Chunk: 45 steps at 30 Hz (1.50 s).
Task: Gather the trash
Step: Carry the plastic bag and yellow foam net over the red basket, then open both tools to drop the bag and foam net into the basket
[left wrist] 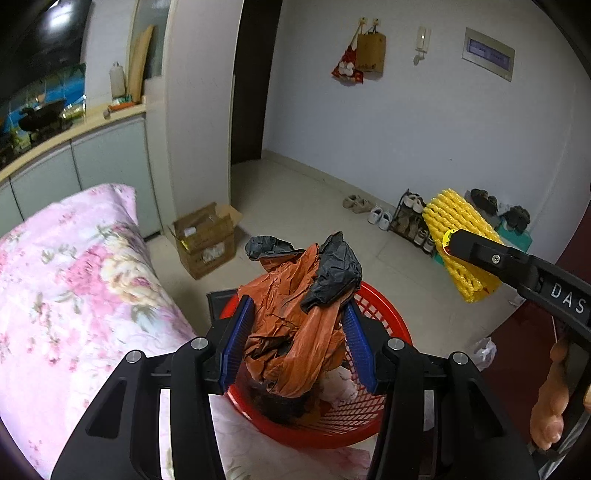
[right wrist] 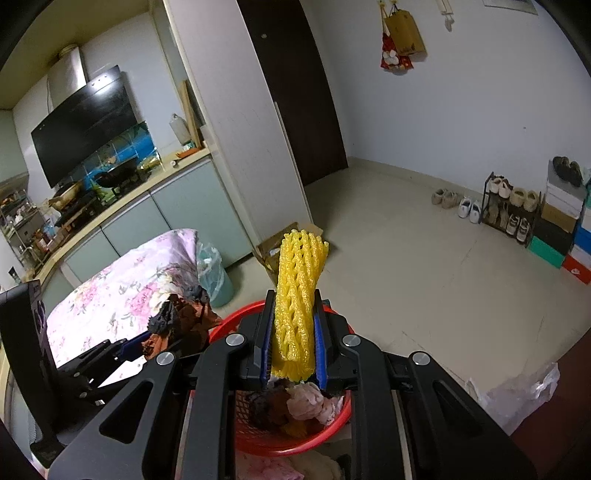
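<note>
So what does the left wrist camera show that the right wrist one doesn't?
Only the left wrist view shows the left tongs head-on, clamped on the orange and black plastic bags, plus a hand. Only the right wrist view shows the range hood, the teal bin and the stacked shoe boxes. Both show the red basket, yellow foam net and floral cover.

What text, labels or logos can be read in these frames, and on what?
"DAS" in white, on the right hand-held gripper, cut off by the frame edge.
Wall panel: blurred, unreadable.
Paper bag: print too small.
Cardboard box: label unreadable.
Red shoebox: white mark, too small.
Yellow sticker on the foam net: unreadable.
</note>
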{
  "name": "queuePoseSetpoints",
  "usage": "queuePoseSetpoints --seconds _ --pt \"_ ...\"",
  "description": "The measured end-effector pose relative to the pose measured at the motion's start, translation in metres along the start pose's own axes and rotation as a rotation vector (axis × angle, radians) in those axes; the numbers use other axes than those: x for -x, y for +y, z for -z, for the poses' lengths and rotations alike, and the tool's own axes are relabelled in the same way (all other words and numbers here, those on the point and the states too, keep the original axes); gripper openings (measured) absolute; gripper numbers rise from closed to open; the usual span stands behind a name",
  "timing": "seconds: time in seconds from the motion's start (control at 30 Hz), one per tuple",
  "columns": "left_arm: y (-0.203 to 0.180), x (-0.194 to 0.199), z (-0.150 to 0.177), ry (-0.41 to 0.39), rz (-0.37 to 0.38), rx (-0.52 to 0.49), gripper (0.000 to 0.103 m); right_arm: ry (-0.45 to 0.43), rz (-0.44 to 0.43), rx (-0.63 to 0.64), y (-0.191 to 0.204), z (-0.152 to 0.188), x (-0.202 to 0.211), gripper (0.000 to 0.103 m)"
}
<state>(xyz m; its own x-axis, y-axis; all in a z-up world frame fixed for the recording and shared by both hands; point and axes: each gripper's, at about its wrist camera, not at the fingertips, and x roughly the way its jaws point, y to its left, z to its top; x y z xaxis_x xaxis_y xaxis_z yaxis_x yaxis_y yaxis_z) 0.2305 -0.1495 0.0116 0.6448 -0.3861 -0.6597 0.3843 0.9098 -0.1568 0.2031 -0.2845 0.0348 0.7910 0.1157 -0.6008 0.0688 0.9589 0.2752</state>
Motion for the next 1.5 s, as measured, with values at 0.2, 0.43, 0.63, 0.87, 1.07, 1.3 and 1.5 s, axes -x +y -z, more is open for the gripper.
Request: queuePoseSetpoints --seconds 0.2,0.43,0.63,0.87,1.07,1.3,1.5 --pt "-0.005 -0.028 0.002 0.068 0.024 0.016 0.047 0.024 0.016 -0.036 -0.012 0.001 -0.008 0.018" --pt "-0.003 -0.055 0.010 0.119 -0.011 0.033 0.047 0.061 -0.003 -0.051 -0.013 0.007 -0.026 0.018" --pt "0.000 -0.069 0.015 0.143 -0.034 0.060 0.051 0.094 0.002 -0.056 -0.020 0.012 -0.039 0.018" --pt "0.005 -0.070 0.016 0.131 -0.067 0.085 0.068 0.125 -0.008 -0.066 -0.024 0.018 -0.052 0.018" --pt "0.009 -0.063 0.013 0.099 -0.097 0.086 0.074 0.159 -0.024 -0.070 -0.025 0.025 -0.064 0.018" --pt "0.012 -0.046 0.012 0.051 -0.144 0.076 0.076 0.179 -0.043 -0.071 -0.026 0.027 -0.074 0.019" --pt "0.017 -0.029 0.011 0.009 -0.181 0.070 0.080 0.205 -0.083 -0.060 -0.021 0.033 -0.082 0.020"
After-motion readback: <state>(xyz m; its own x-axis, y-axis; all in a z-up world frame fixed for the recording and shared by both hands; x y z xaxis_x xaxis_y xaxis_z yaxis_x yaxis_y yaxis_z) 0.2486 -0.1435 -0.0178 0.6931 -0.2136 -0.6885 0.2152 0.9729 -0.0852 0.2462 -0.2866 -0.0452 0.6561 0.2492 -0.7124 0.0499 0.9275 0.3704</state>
